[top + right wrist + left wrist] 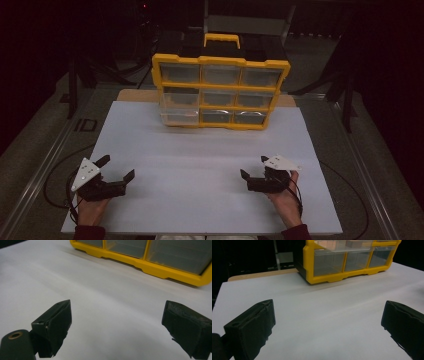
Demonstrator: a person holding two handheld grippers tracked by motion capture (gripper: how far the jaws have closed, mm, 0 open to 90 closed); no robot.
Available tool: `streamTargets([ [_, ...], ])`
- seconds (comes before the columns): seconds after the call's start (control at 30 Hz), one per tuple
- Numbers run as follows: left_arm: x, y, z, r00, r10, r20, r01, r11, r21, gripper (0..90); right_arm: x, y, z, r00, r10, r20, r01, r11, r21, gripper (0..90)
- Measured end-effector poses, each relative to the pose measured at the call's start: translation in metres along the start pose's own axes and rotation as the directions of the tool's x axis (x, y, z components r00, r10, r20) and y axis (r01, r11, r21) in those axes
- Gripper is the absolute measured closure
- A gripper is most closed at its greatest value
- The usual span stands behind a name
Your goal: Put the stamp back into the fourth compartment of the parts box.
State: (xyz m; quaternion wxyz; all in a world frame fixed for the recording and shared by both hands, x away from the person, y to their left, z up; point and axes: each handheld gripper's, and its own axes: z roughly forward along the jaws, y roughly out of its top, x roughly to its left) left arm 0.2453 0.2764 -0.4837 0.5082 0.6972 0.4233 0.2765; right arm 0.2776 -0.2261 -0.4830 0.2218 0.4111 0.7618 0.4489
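A yellow drawer cabinet with clear drawers and a yellow handle stands at the back middle of the white table sheet. Its left-hand drawers stick out a little from the frame. My left gripper rests at the front left, open, with bare sheet between its jaws. My right gripper rests at the front right, also open and holding nothing. Both point toward the cabinet, whose lower yellow edge lies ahead of the right jaws.
A wooden board shows under the sheet's back edge. Metal rails run along both sides of the table, and black cables trail off the sheet. Dark stands rise behind the cabinet.
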Motion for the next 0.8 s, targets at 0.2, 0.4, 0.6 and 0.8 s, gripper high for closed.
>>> streamTargets([
  [0.2, 0.001, -0.001, 0.001, 0.9997, -0.007, 0.022, 0.007, 1.0000, 0.001, 0.1, -0.010, -0.016, -0.018, 0.9999, 0.013, -0.010, -0.014, 0.9947, -0.102, 9.1],
  [0.4, -0.001, -0.001, -0.002, 0.9997, 0.003, 0.025, -0.003, 1.0000, -0.009, 0.1, -0.016, -0.026, -0.038, 0.9999, -0.013, -0.001, 0.013, 0.9809, -0.194, 9.1],
  [0.6, -0.001, -0.002, -0.002, 0.9997, 0.012, 0.019, -0.012, 0.9999, 0.001, 0.1, -0.021, -0.029, -0.046, 0.9995, -0.027, 0.015, 0.030, 0.9713, -0.236, 9.2],
  [0.8, -0.002, -0.003, -0.001, 0.9997, 0.021, 0.011, -0.021, 0.9997, 0.014, 0.1, -0.022, -0.030, -0.043, 0.9990, -0.041, 0.016, 0.044, 0.9722, -0.230, 9.2],
])
